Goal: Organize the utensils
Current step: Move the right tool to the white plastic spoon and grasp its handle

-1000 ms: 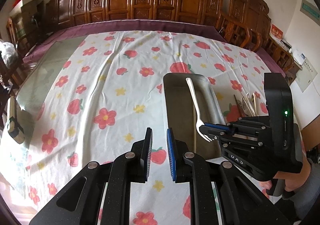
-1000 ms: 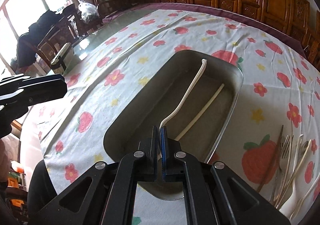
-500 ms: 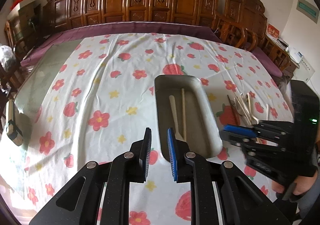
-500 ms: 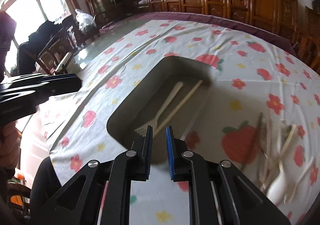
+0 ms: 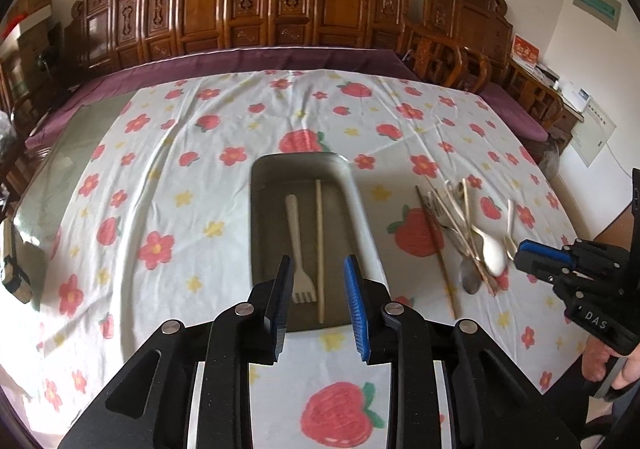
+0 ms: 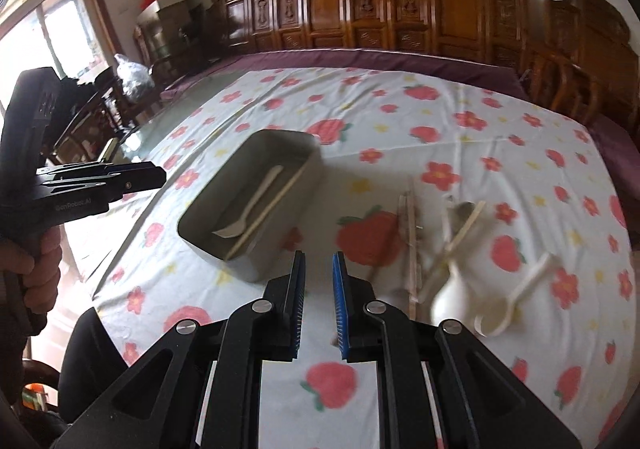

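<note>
Tray: on worktop, holding fork and chopstick side by side, sorted.
Loose utensils: heaped right of tray, awaiting sorting.
Left tongs: parted, empty, over tray's near end.
Right tongs: parted, empty, near heap, probably for next pick.

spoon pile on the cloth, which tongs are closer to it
Right. The right tongs hover just beside the spoon pile; the left tongs sit over the tray.

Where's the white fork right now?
The white fork lies inside the metal tray, left of the single chopstick, tines toward the left gripper.
</note>
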{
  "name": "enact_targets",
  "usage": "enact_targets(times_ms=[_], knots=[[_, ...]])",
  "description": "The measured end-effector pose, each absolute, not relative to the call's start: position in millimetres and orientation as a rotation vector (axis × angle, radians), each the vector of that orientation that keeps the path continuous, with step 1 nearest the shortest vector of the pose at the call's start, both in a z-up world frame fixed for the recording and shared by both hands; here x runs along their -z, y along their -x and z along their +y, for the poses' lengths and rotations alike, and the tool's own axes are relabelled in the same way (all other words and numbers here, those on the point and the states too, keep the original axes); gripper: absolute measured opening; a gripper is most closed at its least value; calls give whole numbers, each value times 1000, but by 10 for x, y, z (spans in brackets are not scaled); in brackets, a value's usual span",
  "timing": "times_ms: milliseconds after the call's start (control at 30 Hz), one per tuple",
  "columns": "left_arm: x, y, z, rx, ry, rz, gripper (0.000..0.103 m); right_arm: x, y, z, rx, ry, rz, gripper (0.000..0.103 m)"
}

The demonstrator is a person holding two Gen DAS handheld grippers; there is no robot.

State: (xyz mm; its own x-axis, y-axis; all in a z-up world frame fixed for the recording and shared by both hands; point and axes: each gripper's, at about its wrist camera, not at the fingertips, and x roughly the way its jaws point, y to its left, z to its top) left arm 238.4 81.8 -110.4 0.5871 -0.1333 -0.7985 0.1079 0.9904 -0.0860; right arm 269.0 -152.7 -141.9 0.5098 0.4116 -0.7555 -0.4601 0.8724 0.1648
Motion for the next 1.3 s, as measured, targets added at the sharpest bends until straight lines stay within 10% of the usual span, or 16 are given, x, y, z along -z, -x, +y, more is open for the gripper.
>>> enact_targets(times_ms=[1300], knots=[[1982, -2765, -530, 288, -40, 1089, 39, 2508, -3362, -2995, -214, -100, 1068, 36]])
